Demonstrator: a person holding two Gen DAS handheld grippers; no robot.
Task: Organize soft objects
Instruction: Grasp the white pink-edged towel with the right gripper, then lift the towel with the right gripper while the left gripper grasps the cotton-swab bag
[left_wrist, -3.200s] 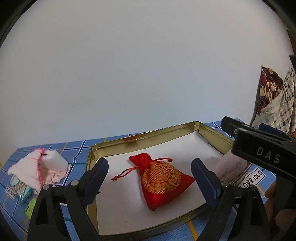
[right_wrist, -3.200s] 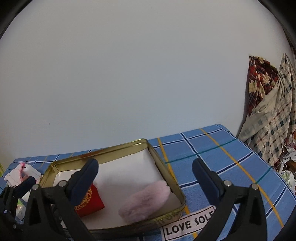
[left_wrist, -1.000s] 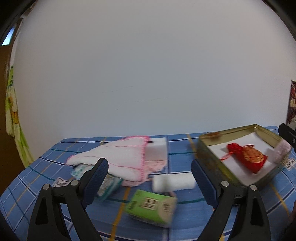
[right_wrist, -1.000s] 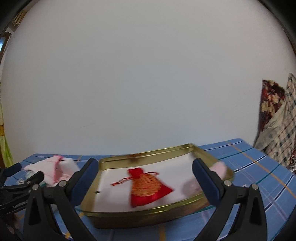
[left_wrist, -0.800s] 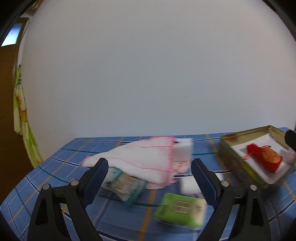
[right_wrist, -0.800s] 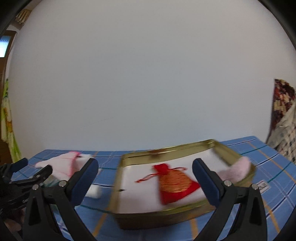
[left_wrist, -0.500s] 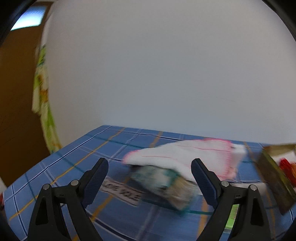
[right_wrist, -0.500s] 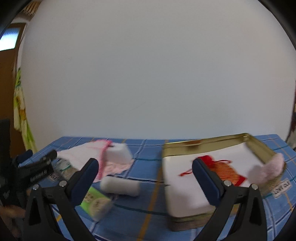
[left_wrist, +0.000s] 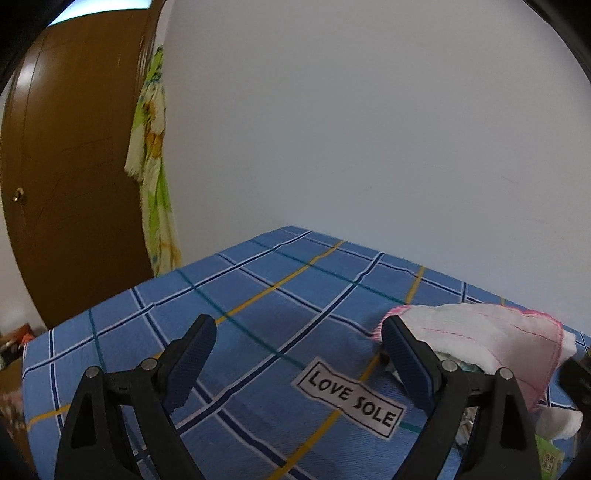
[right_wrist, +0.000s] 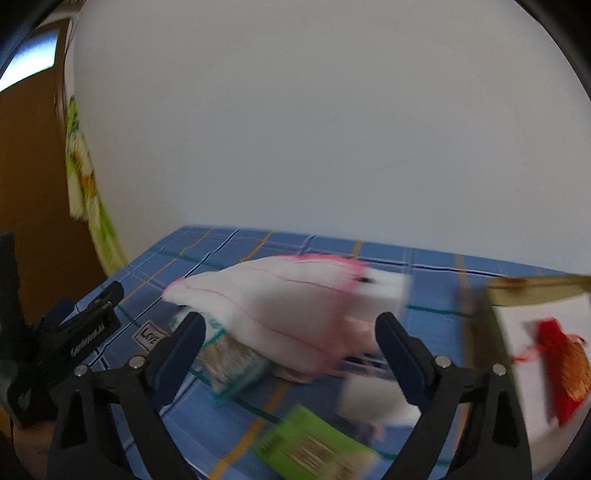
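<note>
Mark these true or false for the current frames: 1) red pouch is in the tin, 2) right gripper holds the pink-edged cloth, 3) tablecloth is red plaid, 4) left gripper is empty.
1) True: the red pouch lies inside the gold tin.
2) False: the right gripper has nothing between its fingers; its jaws are closing, and the pink-edged cloth lies on the table.
3) False: the tablecloth is blue plaid.
4) True: the left gripper is open over bare cloth.
</note>
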